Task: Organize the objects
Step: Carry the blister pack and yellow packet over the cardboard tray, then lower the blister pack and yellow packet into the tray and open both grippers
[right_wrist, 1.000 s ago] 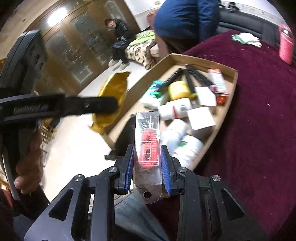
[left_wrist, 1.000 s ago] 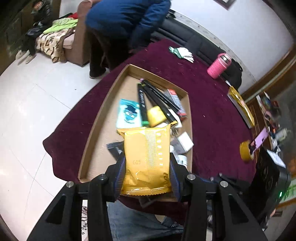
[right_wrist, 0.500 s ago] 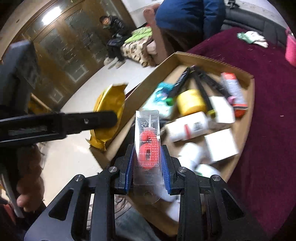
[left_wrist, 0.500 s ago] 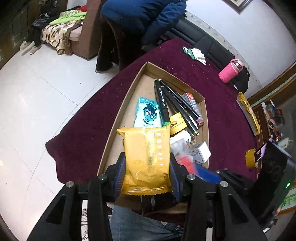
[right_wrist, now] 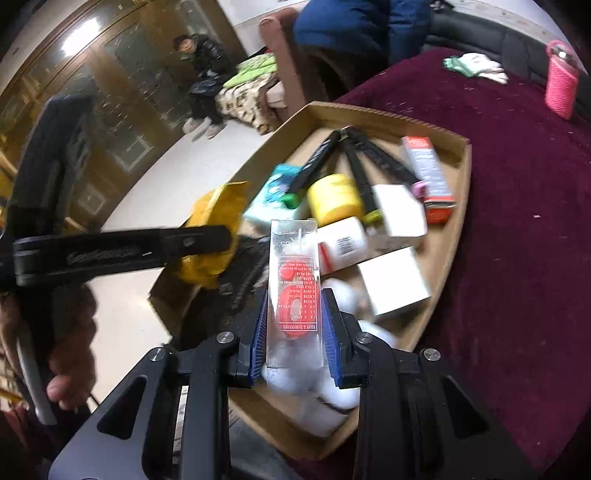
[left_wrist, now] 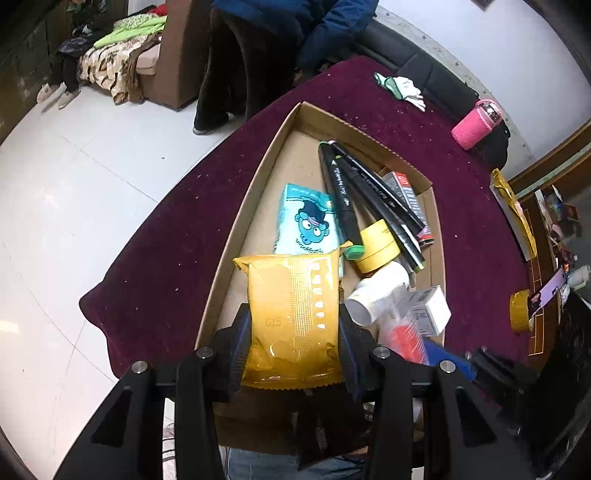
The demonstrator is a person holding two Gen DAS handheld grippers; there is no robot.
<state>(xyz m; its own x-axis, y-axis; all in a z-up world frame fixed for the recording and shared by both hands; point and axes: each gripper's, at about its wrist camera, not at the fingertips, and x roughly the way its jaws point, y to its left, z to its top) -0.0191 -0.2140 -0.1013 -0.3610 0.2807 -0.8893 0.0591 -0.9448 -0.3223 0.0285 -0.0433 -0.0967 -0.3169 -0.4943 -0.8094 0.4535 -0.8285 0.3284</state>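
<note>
My left gripper is shut on a yellow foil packet and holds it over the near left end of a shallow cardboard tray. My right gripper is shut on a clear blister pack with a red item, held over the tray's near end. The tray holds black markers, a teal packet, a yellow tape roll, white bottles, white boxes and a red-and-grey box. The left gripper and its packet also show in the right wrist view.
The tray sits on a maroon cloth-covered table. On it lie a pink bottle, white-green gloves, a yellow bag and a tape roll. A person in blue stands at the far side; white floor lies left.
Both grippers have moved forward over the tray with their loads still held. The right gripper's pack now shows at the left view's lower right.
</note>
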